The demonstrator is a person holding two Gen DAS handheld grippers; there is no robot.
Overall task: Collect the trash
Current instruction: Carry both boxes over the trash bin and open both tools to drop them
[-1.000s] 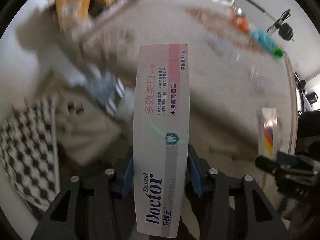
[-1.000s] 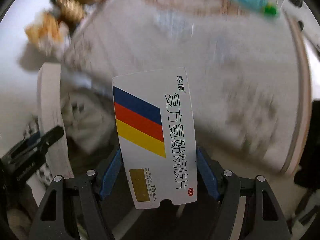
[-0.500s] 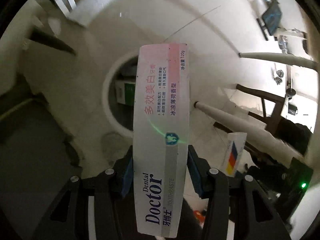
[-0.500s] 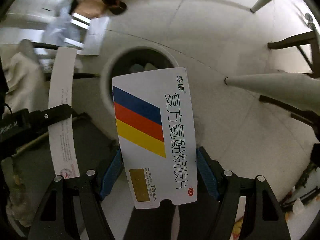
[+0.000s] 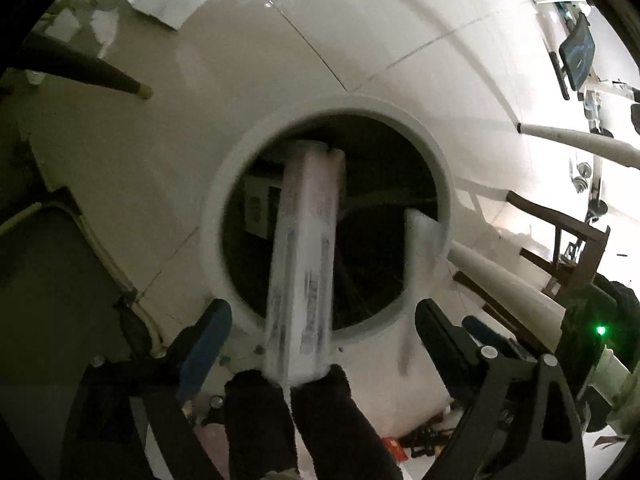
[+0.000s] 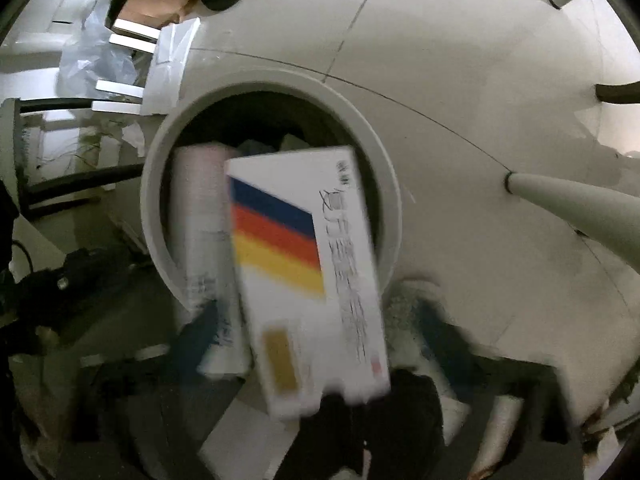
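The floor [image 5: 400, 40] is made of pale tiles, and a round white bin [image 5: 224, 184] is seen on it from above. Its dark mouth is right under both grippers. A long toothpaste box [image 5: 304, 264] is seen blurred over the bin's mouth, loose between the wide-apart fingers of the left gripper [image 5: 323, 330]. It is touched by neither finger. A medicine box [image 6: 308, 280] with blue, red and yellow stripes is seen blurred over the bin too. The right gripper [image 6: 320, 344] is badly blurred, but its fingers seem spread apart, with the box free.
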